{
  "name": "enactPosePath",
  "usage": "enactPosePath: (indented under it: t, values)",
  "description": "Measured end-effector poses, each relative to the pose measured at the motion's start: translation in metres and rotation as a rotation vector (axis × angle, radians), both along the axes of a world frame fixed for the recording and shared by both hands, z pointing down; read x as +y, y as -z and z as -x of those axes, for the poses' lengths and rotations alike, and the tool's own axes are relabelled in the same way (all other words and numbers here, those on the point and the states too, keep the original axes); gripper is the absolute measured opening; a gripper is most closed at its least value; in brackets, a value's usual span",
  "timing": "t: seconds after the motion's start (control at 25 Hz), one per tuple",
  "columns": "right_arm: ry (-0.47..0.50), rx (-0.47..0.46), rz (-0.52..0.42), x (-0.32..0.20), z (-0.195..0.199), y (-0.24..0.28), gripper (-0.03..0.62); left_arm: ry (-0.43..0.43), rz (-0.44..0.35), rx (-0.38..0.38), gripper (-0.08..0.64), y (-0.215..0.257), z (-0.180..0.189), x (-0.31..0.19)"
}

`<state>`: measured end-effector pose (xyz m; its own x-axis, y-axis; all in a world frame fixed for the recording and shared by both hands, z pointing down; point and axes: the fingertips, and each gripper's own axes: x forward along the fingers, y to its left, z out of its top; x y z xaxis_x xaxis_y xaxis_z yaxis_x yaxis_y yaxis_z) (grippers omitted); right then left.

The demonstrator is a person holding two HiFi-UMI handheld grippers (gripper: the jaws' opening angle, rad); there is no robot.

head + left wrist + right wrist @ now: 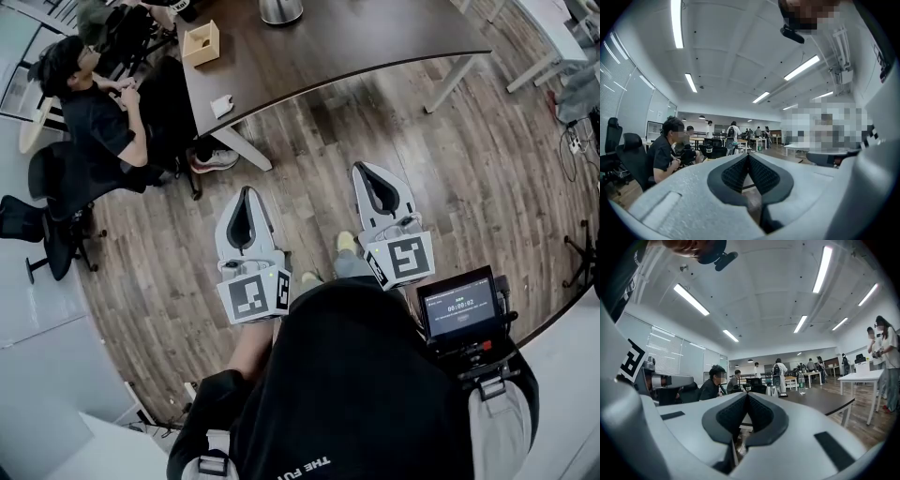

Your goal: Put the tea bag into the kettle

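The left gripper (246, 193) and the right gripper (361, 170) are both closed. Their ribbed pads meet at the tips with nothing between them, and both hang over the wooden floor (450, 178) in front of the person's body, well apart from the dark surface (356, 37) that carries the task's things. Near the front edge of that surface lies a small white packet (222, 105), probably the tea bag, though it is too small to be sure. An open wooden box (202, 43) sits further back, and the metal kettle (279, 9) stands at the far side, cut off by the top of the head view. Nothing is in hand yet, so the first risk is taking the wrong item if the real tea bag is in the box instead. The packet looks thin and flat, and it lies close to the edge, so a gripper that arrives closed or scrapes along the surface could push it onto the floor. A seated person (94, 112) is close to that corner, and a wide reach from the left could brush them. I cannot tell whether the kettle is open; if its lid is on, the bag has nowhere to go.
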<state>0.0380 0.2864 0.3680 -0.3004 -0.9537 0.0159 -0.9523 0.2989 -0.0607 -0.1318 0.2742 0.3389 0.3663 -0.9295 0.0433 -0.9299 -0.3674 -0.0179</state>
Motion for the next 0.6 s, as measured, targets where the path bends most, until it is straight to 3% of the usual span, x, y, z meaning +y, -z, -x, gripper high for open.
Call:
enactPosePath:
  t: [0.2,0.6]
  values:
    - [0.025,-0.026,0.034,-0.041,-0.007,-0.011,0.005,0.027,0.017,-0.021,0.003,-0.004,-0.007,-0.037]
    - [0.057,-0.046,0.036,-0.038,-0.002,-0.014,0.005,0.058,0.019,-0.031,0.003,-0.008,-0.004,-0.03]
